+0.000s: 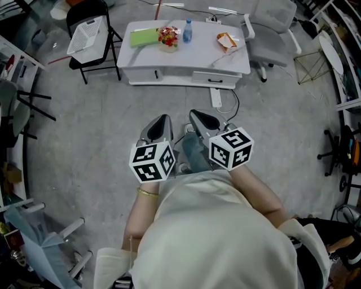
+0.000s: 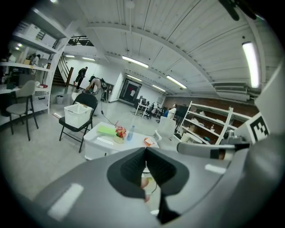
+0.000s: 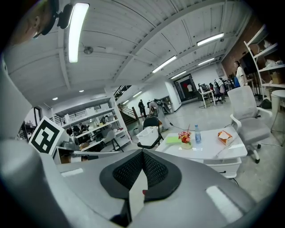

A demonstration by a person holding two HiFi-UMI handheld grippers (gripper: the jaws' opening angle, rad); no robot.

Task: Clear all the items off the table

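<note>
The white counter [image 1: 192, 56] stands across the floor from the person, well apart from both grippers. Four things rest on it. A flat green pad [image 1: 144, 37] lies at the counter's end nearest the black folding chair [image 1: 87, 10]. A small pot of red flowers [image 1: 168, 37] sits just beside the pad. A clear water bottle [image 1: 187, 31] with a blue cap stands upright next to the pot. An orange snack packet [image 1: 227, 41] lies nearer the counter's other end, where a white office chair [image 1: 271, 34] is drawn up. The folding chair carries a white slatted basket [image 1: 86, 35] on its seat. A white power strip [image 1: 216, 97] lies on the floor at the counter's front edge.

The left gripper [image 1: 163, 119] and the right gripper [image 1: 197, 114] are held side by side, both pointing toward the counter. Each one's jaws are clenched pad against pad with nothing between them.
</note>
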